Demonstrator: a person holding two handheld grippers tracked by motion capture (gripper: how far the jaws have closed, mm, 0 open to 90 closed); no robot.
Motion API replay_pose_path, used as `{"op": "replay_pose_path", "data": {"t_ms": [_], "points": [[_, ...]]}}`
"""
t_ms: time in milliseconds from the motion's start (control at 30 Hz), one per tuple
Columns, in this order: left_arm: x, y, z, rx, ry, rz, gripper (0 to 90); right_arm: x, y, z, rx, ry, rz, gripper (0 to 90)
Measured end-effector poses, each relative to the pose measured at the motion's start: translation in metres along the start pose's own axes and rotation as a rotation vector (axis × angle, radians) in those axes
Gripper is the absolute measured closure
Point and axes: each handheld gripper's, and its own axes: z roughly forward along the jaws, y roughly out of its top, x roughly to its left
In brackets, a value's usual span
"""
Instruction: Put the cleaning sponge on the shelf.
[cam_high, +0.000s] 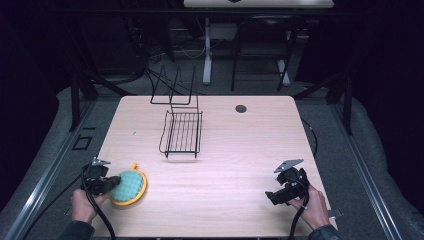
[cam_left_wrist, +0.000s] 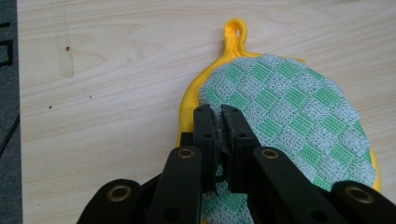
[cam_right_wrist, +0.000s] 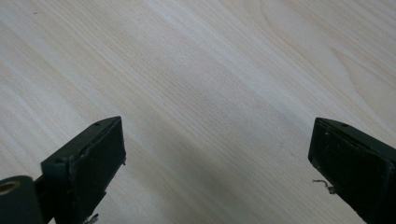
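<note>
My left gripper (cam_left_wrist: 218, 122) clamped tight on edge of green checked pot holder (cam_left_wrist: 289, 116), yellow-rimmed, lying at desk's (cam_high: 240, 150) near-left corner. My right gripper (cam_right_wrist: 217, 158) spread wide, empty, above bare desk.

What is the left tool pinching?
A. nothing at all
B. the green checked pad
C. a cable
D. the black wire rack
B: in the left gripper view the left tool has its jaws closed on the edge of the green pad, which lies on the table.
</note>
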Motion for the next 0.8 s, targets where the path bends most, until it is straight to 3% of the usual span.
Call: {"op": "replay_pose_path", "data": {"t_ms": [300,800], "points": [[-0.001,0.003,-0.01,-0.017,-0.042,0.017,87.5,0.001,0.0,0.0,0.0,0.005,-0.002,4.1],[-0.003,0.006,-0.029,-0.066,-0.023,0.049,87.8,-0.002,-0.001,-0.001,0.0,-0.004,0.008,4.1]]}}
